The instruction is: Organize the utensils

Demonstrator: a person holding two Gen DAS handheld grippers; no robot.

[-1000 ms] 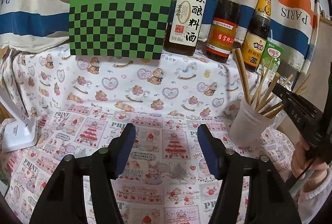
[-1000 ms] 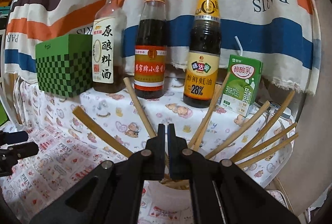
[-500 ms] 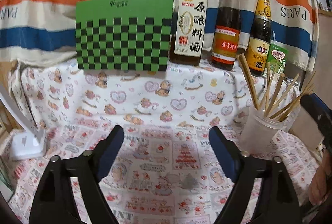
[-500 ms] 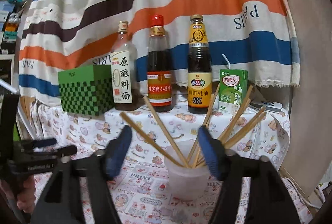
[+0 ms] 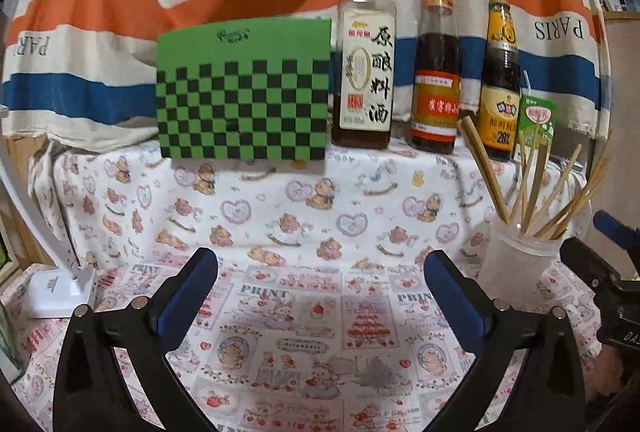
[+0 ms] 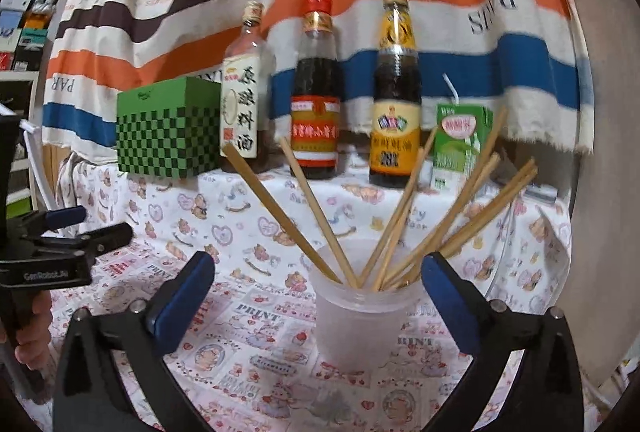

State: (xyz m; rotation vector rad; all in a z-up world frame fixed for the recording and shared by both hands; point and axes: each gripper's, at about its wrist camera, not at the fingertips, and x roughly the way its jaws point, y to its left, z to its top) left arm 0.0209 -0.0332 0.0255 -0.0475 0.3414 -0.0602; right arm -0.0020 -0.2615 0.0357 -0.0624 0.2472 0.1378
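Observation:
A translucent plastic cup [image 6: 360, 328] holds several wooden chopsticks [image 6: 320, 228] fanned outward. It stands just ahead of my right gripper [image 6: 318, 268], whose jaws are opening wide, and neither blue pad touches it. In the left wrist view the same cup [image 5: 516, 264] and chopsticks [image 5: 532, 188] sit at the right, with the right gripper [image 5: 596, 244] beside them. My left gripper [image 5: 320, 272] hovers over the printed tablecloth [image 5: 304, 316] with its jaws also opening and nothing between them. From the right wrist view it shows as the left gripper [image 6: 90, 226] at the far left.
Along the back stand a green checkered box [image 5: 244, 96], three sauce bottles [image 5: 436, 72] and a green drink carton [image 6: 460, 144], in front of a striped cloth. A white lamp base [image 5: 60, 288] sits at the left. A hand [image 6: 32, 336] grips the left tool.
Both grippers' jaws spread wide. The right gripper was shut among the chopsticks and has drawn back from the cup. The left view tilted upward.

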